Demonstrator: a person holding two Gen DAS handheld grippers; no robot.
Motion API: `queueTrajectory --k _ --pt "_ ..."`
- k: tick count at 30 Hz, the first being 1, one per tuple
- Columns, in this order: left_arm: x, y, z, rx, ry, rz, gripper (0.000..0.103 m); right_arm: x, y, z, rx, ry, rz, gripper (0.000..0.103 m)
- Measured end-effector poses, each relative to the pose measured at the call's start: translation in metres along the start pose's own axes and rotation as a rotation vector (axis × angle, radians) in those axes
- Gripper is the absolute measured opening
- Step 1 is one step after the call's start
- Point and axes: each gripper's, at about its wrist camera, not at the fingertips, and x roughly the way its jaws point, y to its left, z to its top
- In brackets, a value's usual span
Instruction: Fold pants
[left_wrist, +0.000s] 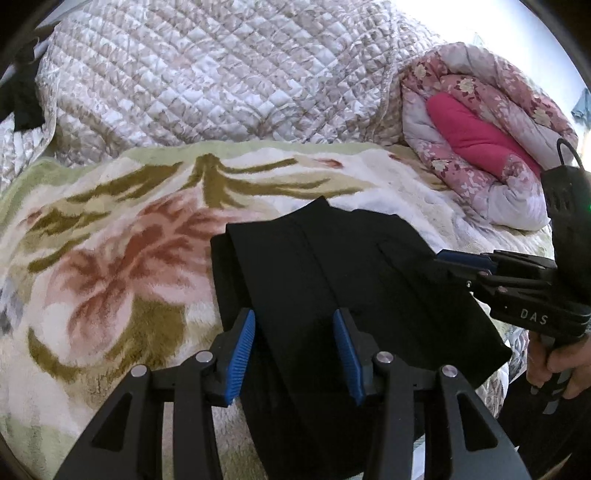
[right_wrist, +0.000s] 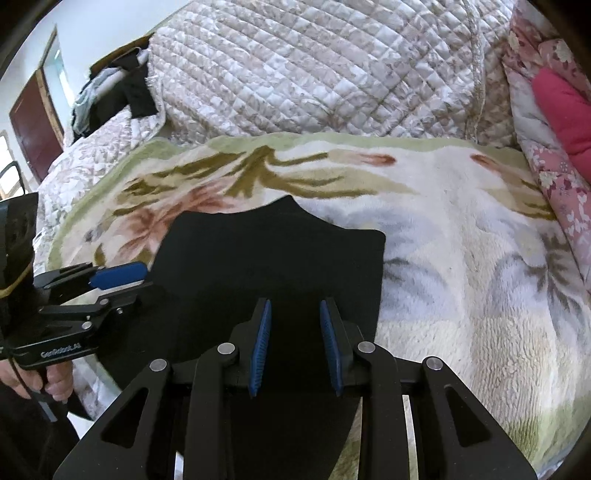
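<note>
Here the left gripper stands with blue pads apart over the black pants, nothing pinched. The right gripper is likewise parted, narrower, above the same folded pants lying on the floral blanket. Lettering: "DAS" shows in the left view, "GenRobot.AI" in the right. Only the right view shows a brown door.

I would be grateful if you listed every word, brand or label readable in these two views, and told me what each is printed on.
"DAS": white letters on the black body of the right gripper, seen from the left wrist camera.
"GenRobot.AI": small white print on the black body of the left gripper, seen from the right wrist camera; slightly blurred.
No readable text on the black pants, the floral blanket or the quilts.
</note>
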Motion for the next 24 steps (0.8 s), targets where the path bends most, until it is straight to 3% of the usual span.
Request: queueTrajectory --k 4,9,14,20,24 --pt "-0.012 -0.007 0.0 0.024 -0.029 0.007 0.047 -0.013 0.013 -0.004 -0.044 -0.037 0.032 0.028" --pt "-0.019 -0.015 -0.015 0.047 -0.021 0.005 0.047 -0.013 0.036 -0.023 -0.118 -0.015 0.058 0.028" --pt "-0.015 -0.022 -0.028 0.102 -0.011 0.047 0.048 -0.001 0.053 -0.037 -0.24 0.031 0.007 0.028" --pt "-0.015 -0.02 -0.026 0.086 -0.012 0.057 0.051 -0.005 0.041 -0.03 -0.182 0.006 -0.001 0.028" --pt "-0.012 -0.012 -0.02 0.064 -0.011 0.067 0.051 -0.009 0.017 -0.02 -0.063 -0.025 -0.042 0.028"
